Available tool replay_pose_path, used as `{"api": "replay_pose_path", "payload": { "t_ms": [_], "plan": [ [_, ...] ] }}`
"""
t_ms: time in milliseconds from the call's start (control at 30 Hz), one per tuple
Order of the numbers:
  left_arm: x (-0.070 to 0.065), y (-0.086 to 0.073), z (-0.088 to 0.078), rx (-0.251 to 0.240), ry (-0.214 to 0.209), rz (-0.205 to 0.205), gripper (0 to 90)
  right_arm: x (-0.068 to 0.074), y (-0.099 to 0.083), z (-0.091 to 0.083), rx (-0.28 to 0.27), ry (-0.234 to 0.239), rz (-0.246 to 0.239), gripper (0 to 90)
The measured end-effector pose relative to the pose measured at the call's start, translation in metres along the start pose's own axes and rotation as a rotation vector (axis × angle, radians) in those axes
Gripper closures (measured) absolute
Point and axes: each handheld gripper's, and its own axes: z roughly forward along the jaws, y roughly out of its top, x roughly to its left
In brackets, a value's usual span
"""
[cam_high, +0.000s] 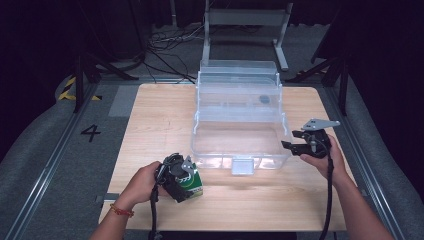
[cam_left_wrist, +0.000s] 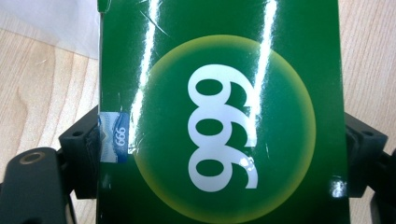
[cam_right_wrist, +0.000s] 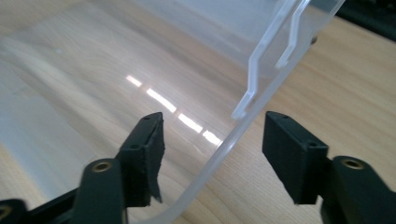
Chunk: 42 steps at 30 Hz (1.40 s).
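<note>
High view: the green box is clamped in the left gripper near the table's front edge, not yet placed in the opened clear bin, whose right rim is straddled, ungripped, by the right gripper.

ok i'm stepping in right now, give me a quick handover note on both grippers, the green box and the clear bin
Left gripper: shut on the green box, pads on its two sides, at the near left of the table, just outside the clear bin.
Right gripper: open, jaws astride the bin's right rim without pressing it.
Bin: lid up at the back; apart from a small dark item near its back, it looks empty.
Done: box gripped, bin open.
Left: probably lift the box into the bin, then see to the lid.
</note>
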Motion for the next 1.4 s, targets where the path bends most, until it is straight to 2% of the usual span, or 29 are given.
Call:
{"api": "replay_pose_path", "payload": {
  "t_ms": [67,133,167,200,267,300,333,367,433,500,667,733,800,833,967,1100,1133,1300,1400],
  "plan": [
    [0.0,0.0,0.0,-0.001,-0.002,-0.001,15.2,-0.001,-0.002,-0.013,-0.037,-0.007,-0.015,33.5],
    [0.0,0.0,0.0,-0.001,-0.003,0.0,15.2,-0.001,-0.004,-0.017,-0.042,-0.011,-0.023,32.1],
    [0.0,0.0,0.0,-0.001,-0.002,0.001,15.2,-0.002,-0.007,-0.022,-0.048,-0.016,-0.033,30.8],
    [0.0,0.0,0.0,-0.003,-0.002,0.0,15.2,-0.006,-0.02,-0.032,-0.084,-0.006,-0.027,30.4],
    [0.0,0.0,0.001,-0.002,-0.002,0.001,15.2,-0.007,-0.024,-0.035,-0.078,-0.005,-0.025,29.9],
    [0.0,0.0,0.0,0.0,-0.002,0.0,15.2,-0.008,-0.031,-0.038,-0.056,-0.036,-0.045,28.3],
    [0.0,0.0,0.001,0.001,-0.002,0.001,15.2,-0.009,-0.038,-0.044,-0.066,-0.046,-0.066,28.5],
    [0.0,0.0,0.001,-0.003,-0.002,0.0,15.2,-0.01,-0.046,-0.049,-0.079,-0.037,-0.058,28.8],
    [0.0,0.0,0.001,0.0,-0.002,0.0,15.2,-0.013,-0.059,-0.052,-0.056,-0.028,-0.04,27.2],
    [0.0,0.0,0.001,0.0,-0.003,-0.001,15.2,-0.015,-0.073,-0.051,-0.018,-0.035,-0.044,26.8],
    [0.0,0.0,0.001,0.009,-0.005,-0.002,15.2,-0.022,-0.113,-0.042,0.049,-0.019,0.027,26.4],
    [0.0,0.001,0.0,0.014,-0.001,0.001,15.2,-0.022,-0.125,-0.037,0.075,-0.028,0.042,25.5],
    [0.0,0.002,0.001,0.018,0.001,0.001,15.2,-0.023,-0.135,-0.031,0.084,-0.016,0.064,25.1],
    [0.0,0.002,0.001,0.018,-0.002,0.002,15.2,-0.023,-0.138,-0.029,0.094,-0.014,0.07,23.1],
    [0.001,0.002,0.0,0.018,-0.004,0.003,15.4,-0.022,-0.143,-0.027,0.072,-0.001,0.099,21.8],
    [0.0,0.002,0.0,0.014,-0.005,0.009,15.8,-0.021,-0.145,-0.026,0.048,0.001,0.099,19.8],
    [0.001,0.002,0.0,0.015,-0.024,0.009,15.9,-0.021,-0.145,-0.026,0.045,0.001,0.1,19.8],
    [0.001,0.003,-0.002,0.028,-0.046,0.021,16.4,-0.018,-0.144,-0.025,0.048,-0.016,0.114,19.3],
    [-0.001,0.004,-0.006,0.036,-0.037,0.034,16.3,-0.018,-0.144,-0.025,0.048,-0.018,0.116,19.3]
  ]
}}
